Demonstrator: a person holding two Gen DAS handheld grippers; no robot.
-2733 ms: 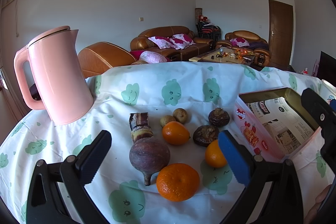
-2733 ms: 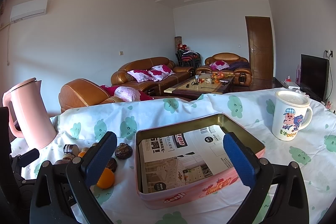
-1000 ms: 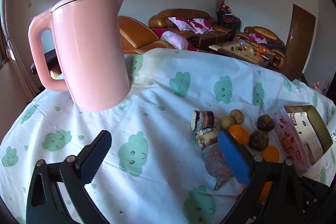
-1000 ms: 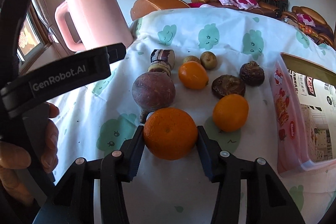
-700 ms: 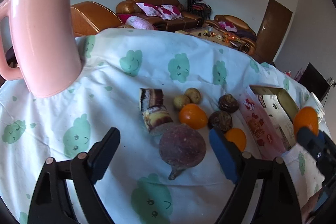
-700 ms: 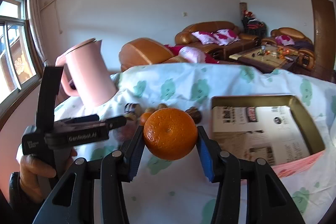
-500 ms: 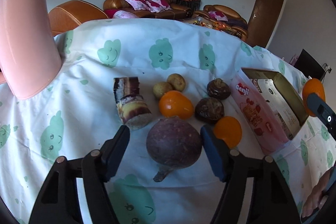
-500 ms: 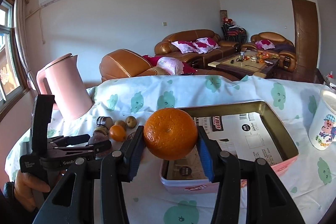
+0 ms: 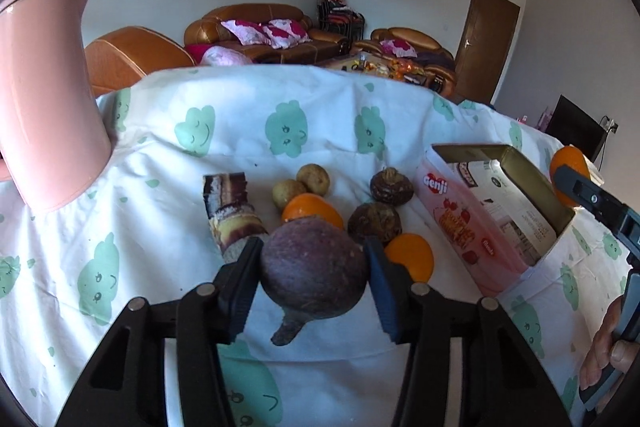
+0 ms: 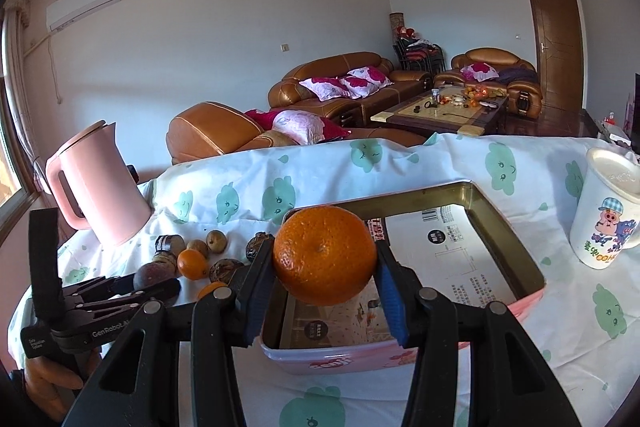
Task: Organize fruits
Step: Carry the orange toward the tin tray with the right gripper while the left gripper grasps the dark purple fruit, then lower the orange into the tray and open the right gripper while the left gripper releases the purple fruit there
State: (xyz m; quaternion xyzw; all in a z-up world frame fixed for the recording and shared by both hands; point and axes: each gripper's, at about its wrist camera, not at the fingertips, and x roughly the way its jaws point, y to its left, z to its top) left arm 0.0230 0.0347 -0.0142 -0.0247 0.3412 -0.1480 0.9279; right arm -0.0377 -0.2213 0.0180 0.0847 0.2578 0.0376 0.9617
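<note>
My left gripper (image 9: 314,273) is shut on a large dark purple fruit (image 9: 314,267) with a stem, on the cloth-covered table. Behind it lie two oranges (image 9: 312,213), two brown round fruits (image 9: 374,221), two small tan fruits (image 9: 314,179) and a cut piece of sugarcane (image 9: 230,207). My right gripper (image 10: 325,269) is shut on a big orange (image 10: 325,255) and holds it above the near left corner of the pink tin box (image 10: 500,227), which is lined with paper. That orange also shows at the right in the left wrist view (image 9: 568,167).
A pink kettle (image 10: 96,183) stands at the table's back left. A white cartoon mug (image 10: 606,211) stands right of the box. The white cloth with green prints (image 9: 120,227) covers the table. Sofas and a coffee table lie beyond.
My left gripper moved in and closed on the purple fruit. My right gripper picked up the big orange and carried it from the fruit pile to over the tin box.
</note>
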